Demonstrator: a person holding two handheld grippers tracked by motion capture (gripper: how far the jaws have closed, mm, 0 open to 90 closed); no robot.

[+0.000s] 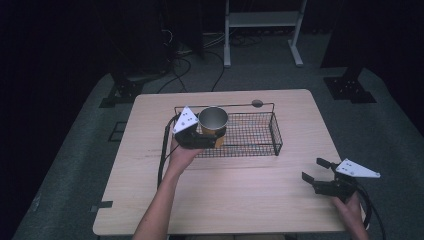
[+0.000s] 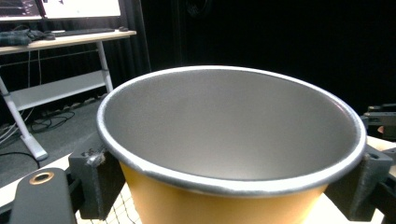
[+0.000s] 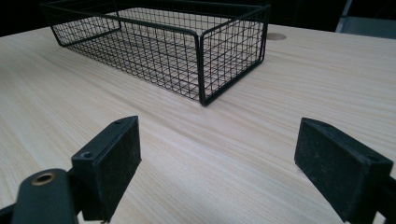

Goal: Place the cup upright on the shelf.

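Left tongs [image 1: 202, 139] carrying a cup [image 1: 213, 121] at the wire basket's [image 1: 260, 146] left end.

The left tongs are pinching the cup by its orange wall, just under the rolled silver rim, holding it upright over the basket's near-left corner. Judging from this, lowering it straight and level onto the mesh floor, clear of the rim wire, before easing the grip, should keep it standing. The cup is tapering, matt grey inside. The right tongs [image 1: 316, 170] are resting spread on the pale wood-grain worktop [image 1: 240, 200], well apart.
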